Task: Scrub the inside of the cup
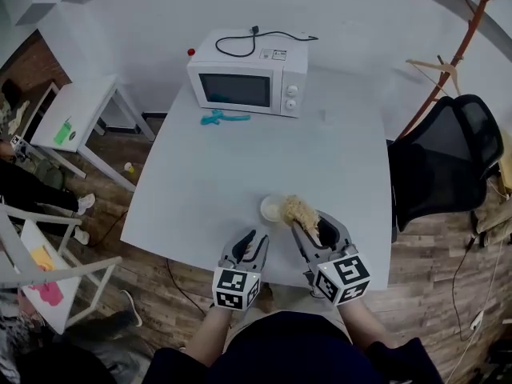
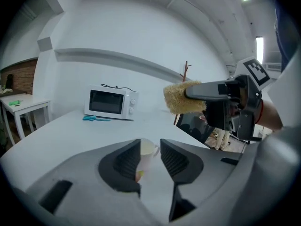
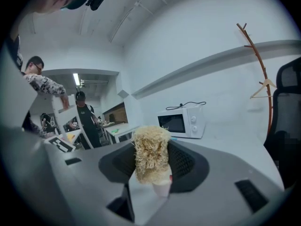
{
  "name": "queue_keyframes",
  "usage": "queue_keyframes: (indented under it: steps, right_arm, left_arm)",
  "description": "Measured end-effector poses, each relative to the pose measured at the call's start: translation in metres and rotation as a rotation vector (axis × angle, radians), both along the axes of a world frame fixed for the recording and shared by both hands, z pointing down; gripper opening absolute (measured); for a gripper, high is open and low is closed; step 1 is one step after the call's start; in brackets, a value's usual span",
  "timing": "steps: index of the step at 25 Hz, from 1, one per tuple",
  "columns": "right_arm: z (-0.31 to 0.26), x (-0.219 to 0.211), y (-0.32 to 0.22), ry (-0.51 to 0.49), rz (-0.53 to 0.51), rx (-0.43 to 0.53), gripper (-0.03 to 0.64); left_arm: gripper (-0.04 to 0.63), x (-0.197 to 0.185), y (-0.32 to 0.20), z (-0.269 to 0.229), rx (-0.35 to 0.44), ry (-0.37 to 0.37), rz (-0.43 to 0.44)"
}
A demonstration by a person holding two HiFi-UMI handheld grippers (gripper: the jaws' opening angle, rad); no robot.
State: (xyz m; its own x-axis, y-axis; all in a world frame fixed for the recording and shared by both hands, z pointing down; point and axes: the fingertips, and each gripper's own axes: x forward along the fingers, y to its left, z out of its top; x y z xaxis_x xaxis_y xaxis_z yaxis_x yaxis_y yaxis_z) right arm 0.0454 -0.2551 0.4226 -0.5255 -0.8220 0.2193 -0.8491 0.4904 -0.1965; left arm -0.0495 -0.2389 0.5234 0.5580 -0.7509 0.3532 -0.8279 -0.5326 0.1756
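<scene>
1. My left gripper sits just short of the cup. Its jaws are a narrow slit apart and grip nothing. I judge it is placed to steady the cup.
2. The cup stands upright on the table, near the front edge.
3. My right gripper is clamped on the sponge, held just beside the cup's rim, probably ready to go inside.
4. The microwave and a teal tool are well back, and the chair stands off to the right. Nothing blocks the cup.

A rough, fibrous scrubber, a smooth pale cup and a matt white tabletop.
</scene>
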Motion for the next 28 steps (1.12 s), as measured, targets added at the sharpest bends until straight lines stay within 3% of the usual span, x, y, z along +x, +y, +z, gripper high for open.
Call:
queue_keyframes:
  steps: [3,6,10,18,28]
  right_arm:
    - [0.004,0.004,-0.015,-0.001,-0.010,-0.017,0.176]
    - [0.008,0.008,-0.027,-0.006,-0.016,-0.033,0.178]
    - [0.017,0.011,-0.038,-0.003,-0.028,-0.056,0.176]
    - [0.036,0.018,-0.054,0.004,-0.050,-0.108,0.176]
    - [0.053,0.032,-0.066,0.006,-0.042,-0.150,0.176]
  left_arm:
    - [0.259,0.008,-0.012,0.024,-0.018,-0.044,0.033]
    - [0.329,0.014,-0.021,0.052,-0.041,-0.104,0.061]
    - [0.363,0.021,-0.035,0.080,-0.089,-0.103,0.078]
    - [0.420,0.040,-0.067,0.115,-0.090,-0.141,0.125]
    - [0.434,0.065,-0.095,0.145,-0.112,-0.178,0.150]
